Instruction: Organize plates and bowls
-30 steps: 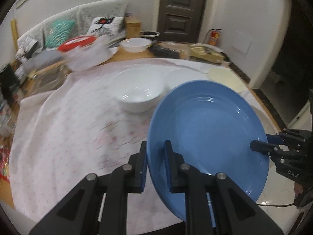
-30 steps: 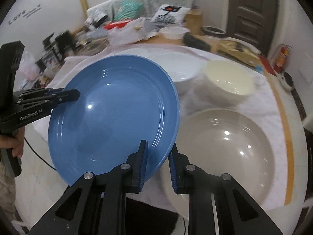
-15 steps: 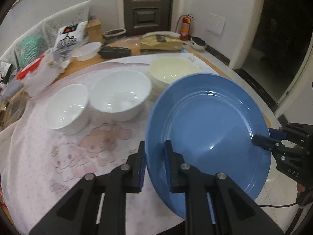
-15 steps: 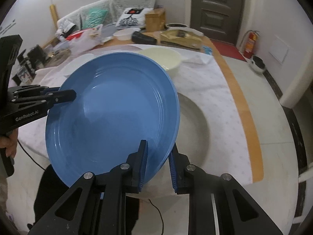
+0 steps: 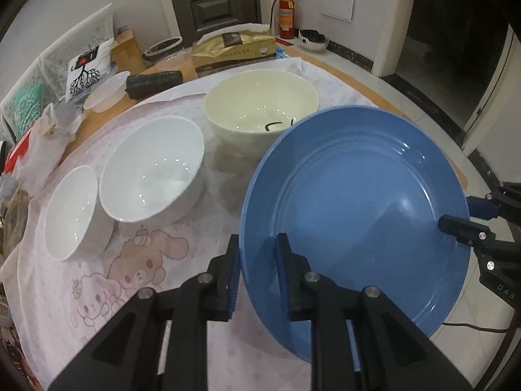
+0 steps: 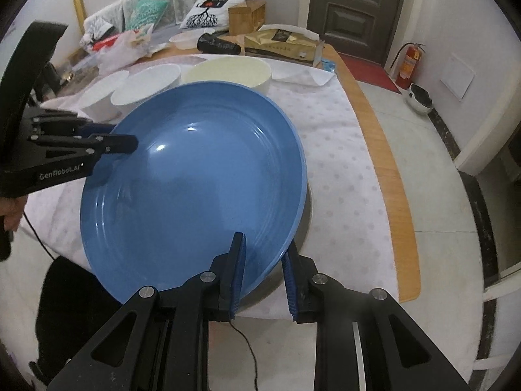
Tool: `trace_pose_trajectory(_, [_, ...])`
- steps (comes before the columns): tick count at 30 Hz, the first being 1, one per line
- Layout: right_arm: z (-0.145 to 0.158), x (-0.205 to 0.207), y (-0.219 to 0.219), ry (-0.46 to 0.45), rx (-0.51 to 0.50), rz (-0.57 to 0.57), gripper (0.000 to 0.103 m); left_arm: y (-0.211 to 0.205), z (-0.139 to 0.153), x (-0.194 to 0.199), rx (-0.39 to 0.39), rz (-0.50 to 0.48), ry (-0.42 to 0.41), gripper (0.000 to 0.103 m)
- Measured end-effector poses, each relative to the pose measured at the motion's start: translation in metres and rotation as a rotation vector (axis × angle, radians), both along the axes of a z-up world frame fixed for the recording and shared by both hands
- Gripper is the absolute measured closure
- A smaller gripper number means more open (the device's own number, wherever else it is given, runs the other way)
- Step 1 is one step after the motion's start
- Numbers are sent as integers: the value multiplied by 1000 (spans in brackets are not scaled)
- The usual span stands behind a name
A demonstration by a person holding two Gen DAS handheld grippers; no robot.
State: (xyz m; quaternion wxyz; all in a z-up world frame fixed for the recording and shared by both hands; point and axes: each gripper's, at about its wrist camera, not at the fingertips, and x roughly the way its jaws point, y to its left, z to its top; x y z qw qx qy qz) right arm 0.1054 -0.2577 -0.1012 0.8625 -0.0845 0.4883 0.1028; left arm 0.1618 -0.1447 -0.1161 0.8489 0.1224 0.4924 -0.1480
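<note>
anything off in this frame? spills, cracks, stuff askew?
No spills or cracks visible. The blue plate is tilted, pinched at opposite rims by the left gripper and right gripper, hanging partly past the table edge over a grey dish. The tablecloth has a folded-up corner by the cream bowl.

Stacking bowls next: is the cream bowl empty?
Nearly: the cream bowl holds no food or dish, only a small dark curved thing at its bottom, unidentifiable.

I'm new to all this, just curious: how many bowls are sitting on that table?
3: a small white bowl at the left, a larger white bowl touching it, and a cream bowl behind the blue plate. The plate may hide more.
</note>
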Motion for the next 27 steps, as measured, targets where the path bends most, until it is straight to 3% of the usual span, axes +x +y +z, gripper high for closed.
trace_pose_trajectory(13, [-7,16,14,81,-141,24,78,-8,-15,15,46,-46,58,85])
trace_pose_trajectory(23, [-17,20,22,147,-243,75,64,-16,-21,16,76,-63,94,83])
trace_pose_trajectory(27, [-19,19,22,155,-254,96,59,-15,-19,16,85,-64,86,67])
